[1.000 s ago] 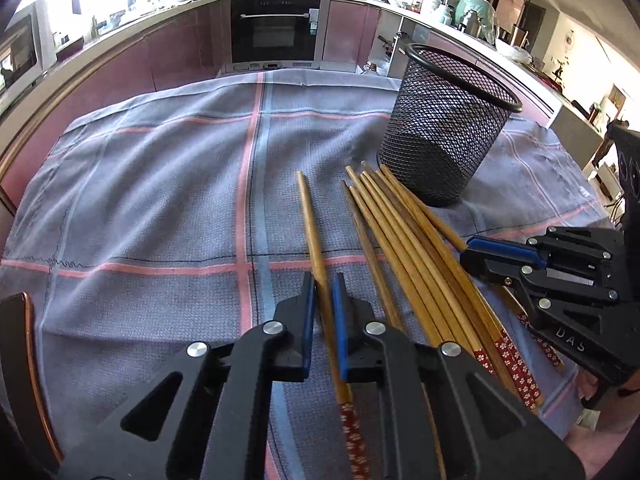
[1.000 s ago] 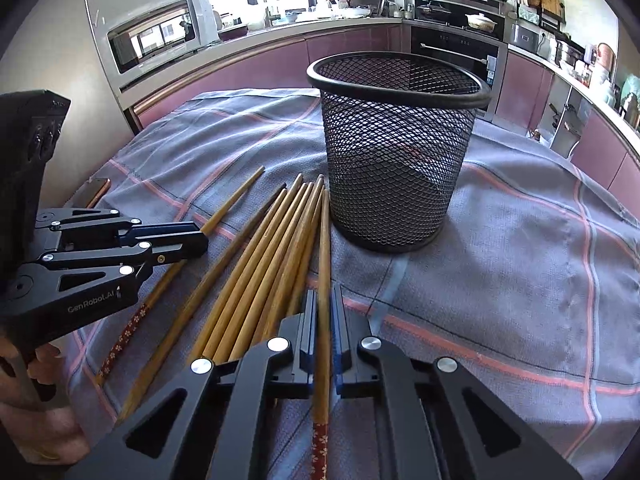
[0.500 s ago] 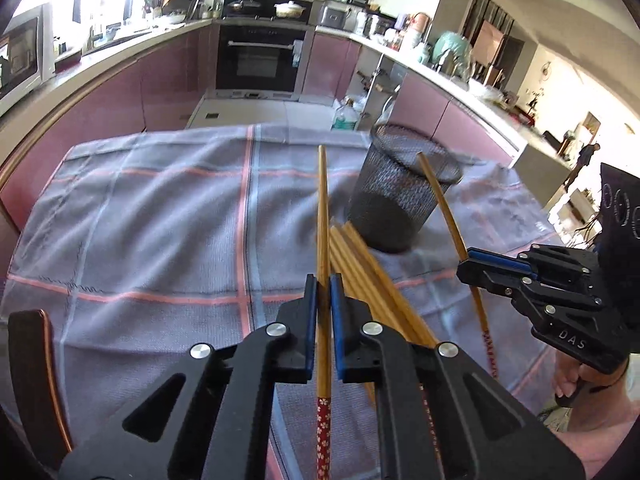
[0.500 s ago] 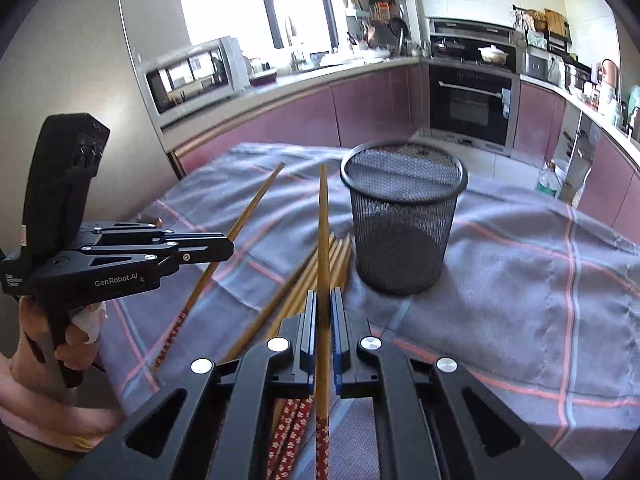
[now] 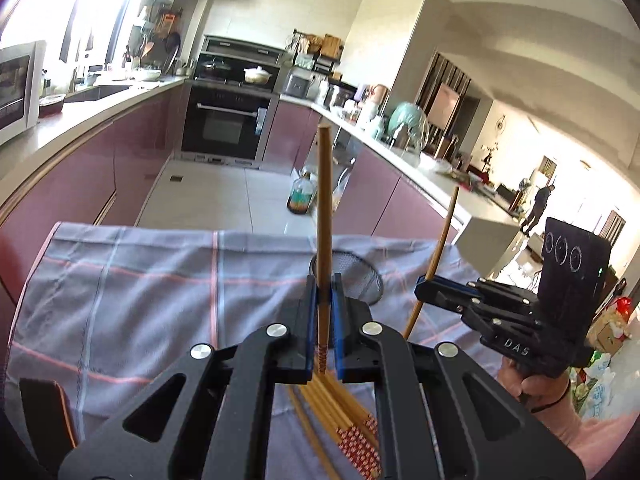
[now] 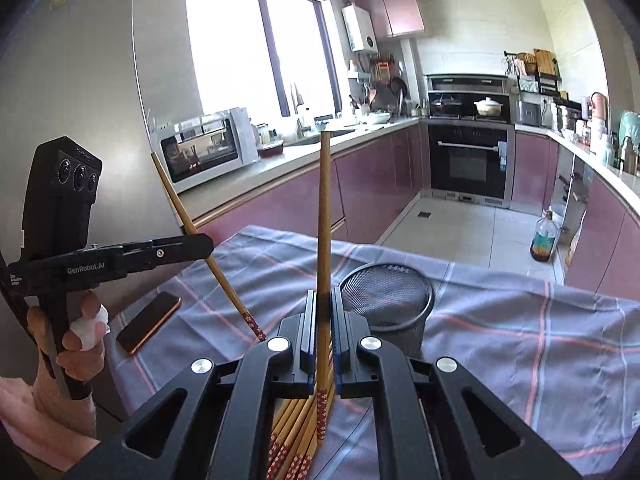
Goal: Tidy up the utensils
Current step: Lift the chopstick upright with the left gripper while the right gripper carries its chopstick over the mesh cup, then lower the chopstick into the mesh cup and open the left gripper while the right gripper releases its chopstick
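Left wrist view: left tongs (image 5: 324, 312) clamped on a wooden chopstick (image 5: 323, 216), red-patterned end down, above the mesh basket (image 5: 360, 276). Right wrist view: right tongs (image 6: 323, 320) pinch another chopstick (image 6: 323, 216) upright over the bundle (image 6: 296, 432) near the table's front edge.

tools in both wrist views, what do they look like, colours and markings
Both are matte black plastic with silver screws and blue pads. The left tool reads GenRobot.AI in white; the right tool reads DAS. Each carries a black box with three round lenses.

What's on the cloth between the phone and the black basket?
In the right wrist view, only checked cloth lies between phone and mesh basket; two held chopsticks cross above it.
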{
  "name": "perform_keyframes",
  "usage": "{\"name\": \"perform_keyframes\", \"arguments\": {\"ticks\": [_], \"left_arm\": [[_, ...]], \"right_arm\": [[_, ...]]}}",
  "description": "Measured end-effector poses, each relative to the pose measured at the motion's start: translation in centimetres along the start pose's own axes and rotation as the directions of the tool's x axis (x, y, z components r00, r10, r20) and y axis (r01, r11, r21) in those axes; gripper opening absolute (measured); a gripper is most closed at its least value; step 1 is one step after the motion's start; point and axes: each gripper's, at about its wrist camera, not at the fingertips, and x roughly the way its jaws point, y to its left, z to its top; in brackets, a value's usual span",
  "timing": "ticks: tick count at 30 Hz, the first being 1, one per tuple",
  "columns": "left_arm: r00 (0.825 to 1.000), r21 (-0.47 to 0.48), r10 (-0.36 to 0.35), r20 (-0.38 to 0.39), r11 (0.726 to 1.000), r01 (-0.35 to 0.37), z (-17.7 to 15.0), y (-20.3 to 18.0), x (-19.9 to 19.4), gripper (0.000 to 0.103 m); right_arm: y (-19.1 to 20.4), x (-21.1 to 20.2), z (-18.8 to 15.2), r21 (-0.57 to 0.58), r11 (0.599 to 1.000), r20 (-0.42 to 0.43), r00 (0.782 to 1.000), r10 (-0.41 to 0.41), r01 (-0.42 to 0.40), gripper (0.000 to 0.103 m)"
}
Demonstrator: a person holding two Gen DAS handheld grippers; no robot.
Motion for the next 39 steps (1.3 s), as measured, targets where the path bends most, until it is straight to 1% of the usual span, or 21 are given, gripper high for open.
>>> {"name": "perform_keyframes", "arguments": {"ticks": [5, 8, 12, 16, 20, 21, 26, 32, 37, 38, 39], "left_arm": [[0.999, 0.004, -0.016, 0.051, 1.0, 0.016, 2.9, -1.2, -0.3, 0.007], [0.997, 0.011, -0.03, 0.068, 0.999, 0.03, 4.6, -1.9, -0.1, 0.007], [0.996, 0.042, -0.028, 0.085, 0.999, 0.024, 6.4, -3.2, 0.6, 0.007], [0.998, 0.079, -0.014, 0.061, 0.997, 0.01, 7.5, -4.2, 2.3, 0.007], [1.0, 0.116, 0.006, 0.001, 0.993, -0.006, 7.2, -5.0, 4.7, 0.007], [1.0, 0.122, 0.014, -0.018, 0.992, -0.012, 7.0, -5.2, 5.4, 0.007], [0.994, 0.14, 0.024, -0.11, 0.99, -0.009, 5.8, -5.4, 8.4, 0.007], [0.98, 0.145, 0.032, -0.196, 0.989, -0.003, 4.3, -4.2, 12.5, 0.007], [0.974, 0.132, 0.046, -0.223, 0.991, -0.017, 3.9, -2.8, 14.9, 0.008], [0.973, 0.126, 0.049, -0.227, 0.992, -0.02, 3.8, -2.5, 15.2, 0.012], [0.972, 0.116, 0.045, -0.23, 0.993, -0.018, 3.6, -2.1, 15.3, 0.012]], "right_arm": [[-0.9, -0.9, 2.3, 0.007, 1.0, 0.053, 0.999, 0.004, -0.005, 0.005], [-1.4, -1.2, 3.8, 0.005, 1.0, 0.09, 0.996, -0.004, 0.004, 0.005], [-2.0, -1.2, 5.6, 0.007, 1.0, 0.129, 0.991, -0.019, 0.019, 0.005], [-3.0, -0.8, 6.8, 0.019, 0.999, 0.156, 0.987, -0.046, 0.044, 0.005], [-4.1, 0.5, 7.2, 0.041, 0.997, 0.154, 0.986, -0.068, 0.062, 0.005], [-4.3, 1.0, 7.2, 0.041, 0.997, 0.144, 0.987, -0.072, 0.066, 0.005], [-4.9, 4.3, 5.9, 0.048, 0.996, 0.034, 0.997, -0.072, 0.07, 0.005], [-5.5, 7.2, 4.6, 0.064, 0.995, -0.097, 0.993, -0.071, 0.077, 0.005], [-6.0, 8.8, 4.2, 0.079, 0.992, -0.147, 0.985, -0.087, 0.1, 0.006], [-6.1, 8.9, 4.2, 0.085, 0.991, -0.151, 0.985, -0.088, 0.102, 0.006], [-6.2, 9.0, 4.1, 0.094, 0.99, -0.152, 0.984, -0.088, 0.103, 0.007]]}}
